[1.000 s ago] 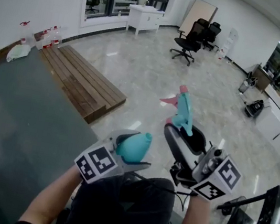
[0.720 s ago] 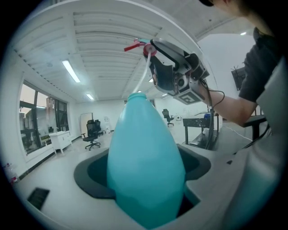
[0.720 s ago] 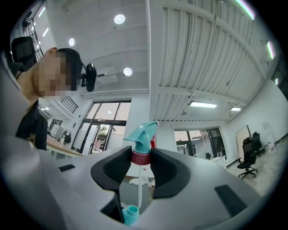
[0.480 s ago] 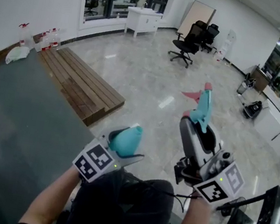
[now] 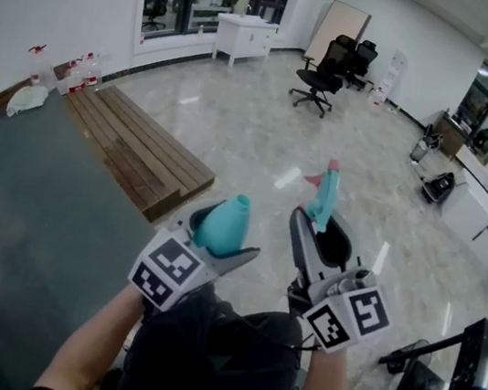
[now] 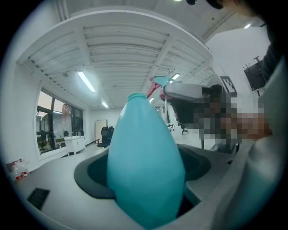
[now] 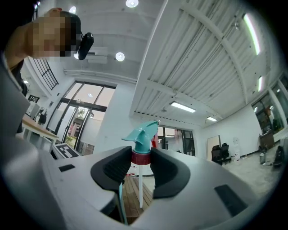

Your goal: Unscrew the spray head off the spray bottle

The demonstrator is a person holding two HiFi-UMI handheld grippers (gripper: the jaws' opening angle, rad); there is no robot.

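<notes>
Left tongs clamp the teal spray bottle by its body, bare neck tilted up and away. Right tongs, just beside, pinch the spray head at its red collar; the white dip tube hangs free, and head and bottle are apart, both over the person's lap. Dark tabletop at left; farther off, a wooden platform on the floor, an office chair and a white cabinet.
</notes>
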